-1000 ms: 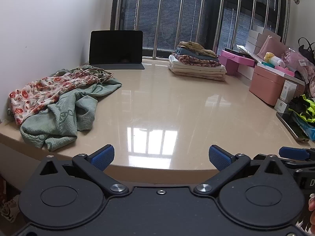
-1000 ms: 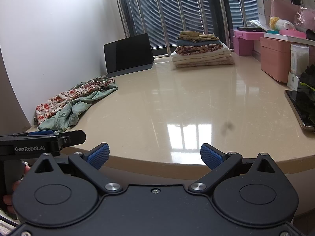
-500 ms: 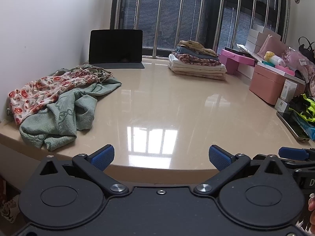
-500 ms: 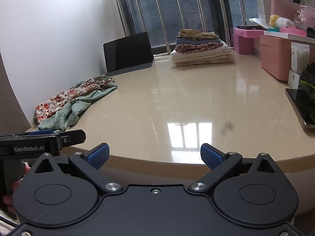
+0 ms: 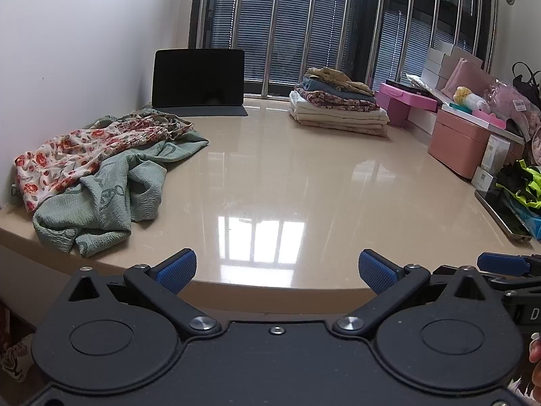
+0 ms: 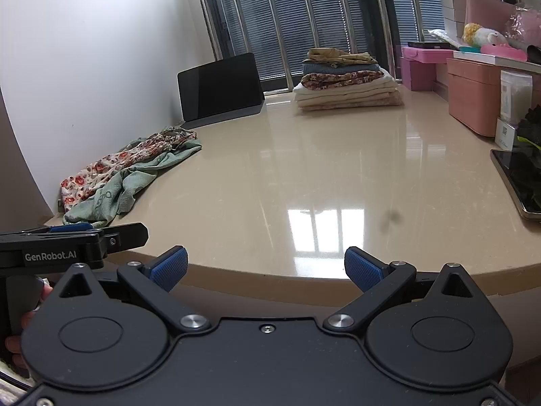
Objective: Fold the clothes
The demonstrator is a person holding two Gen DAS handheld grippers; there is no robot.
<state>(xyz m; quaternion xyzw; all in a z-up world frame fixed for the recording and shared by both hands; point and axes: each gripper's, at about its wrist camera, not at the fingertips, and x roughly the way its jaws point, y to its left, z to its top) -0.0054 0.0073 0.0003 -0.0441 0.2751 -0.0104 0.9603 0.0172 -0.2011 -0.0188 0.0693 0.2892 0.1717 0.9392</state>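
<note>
A crumpled green garment [image 5: 101, 199] lies at the table's left edge with a red floral garment [image 5: 84, 149] on top of it; both also show in the right wrist view, the green garment [image 6: 135, 182] and the floral garment [image 6: 111, 165]. A stack of folded clothes [image 5: 338, 108] sits at the back, also in the right wrist view [image 6: 345, 81]. My left gripper [image 5: 277, 269] is open and empty at the table's front edge. My right gripper [image 6: 266, 267] is open and empty at the front edge too, right of the left one.
The beige table [image 5: 287, 176] is glossy. A dark tablet [image 5: 197, 81] stands at the back left. Pink boxes [image 5: 463, 142] line the right side. A phone [image 6: 517, 182] and a black and neon-yellow item [image 5: 520, 179] lie at the right edge.
The right wrist view has tilted slightly, so the table scene sits a little higher in frame. The clothes have not moved. Both grippers stay open.
</note>
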